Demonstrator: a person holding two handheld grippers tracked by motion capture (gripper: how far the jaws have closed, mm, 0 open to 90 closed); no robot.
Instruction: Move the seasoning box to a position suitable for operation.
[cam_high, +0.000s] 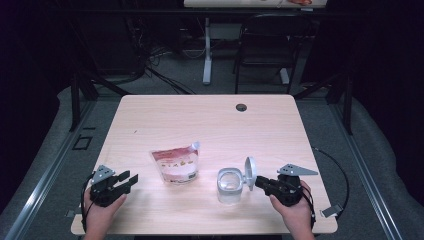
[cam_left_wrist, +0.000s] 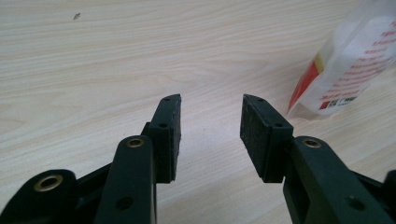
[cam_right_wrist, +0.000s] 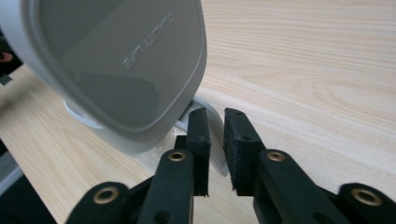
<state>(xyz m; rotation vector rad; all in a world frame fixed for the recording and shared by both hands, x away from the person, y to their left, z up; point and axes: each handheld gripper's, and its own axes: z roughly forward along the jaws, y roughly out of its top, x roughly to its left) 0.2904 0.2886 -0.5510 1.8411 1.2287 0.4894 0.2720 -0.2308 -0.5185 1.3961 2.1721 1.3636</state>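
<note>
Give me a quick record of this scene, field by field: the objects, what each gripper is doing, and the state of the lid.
surface: wooden table
pouch: red and white pouch, lying flat, untouched
container: clear container, right of the pouch
lid: white lid, flipped up and open
left gripper: open, holding nothing, left of the pouch
right gripper: jaws nearly closed by the lid's tab; grip unclear

I see a light wooden table with a dark round grommet hole near its far edge. On it lie a red-and-white pouch, left of centre, and a clear container with its hinged lid standing open, just right.
</note>
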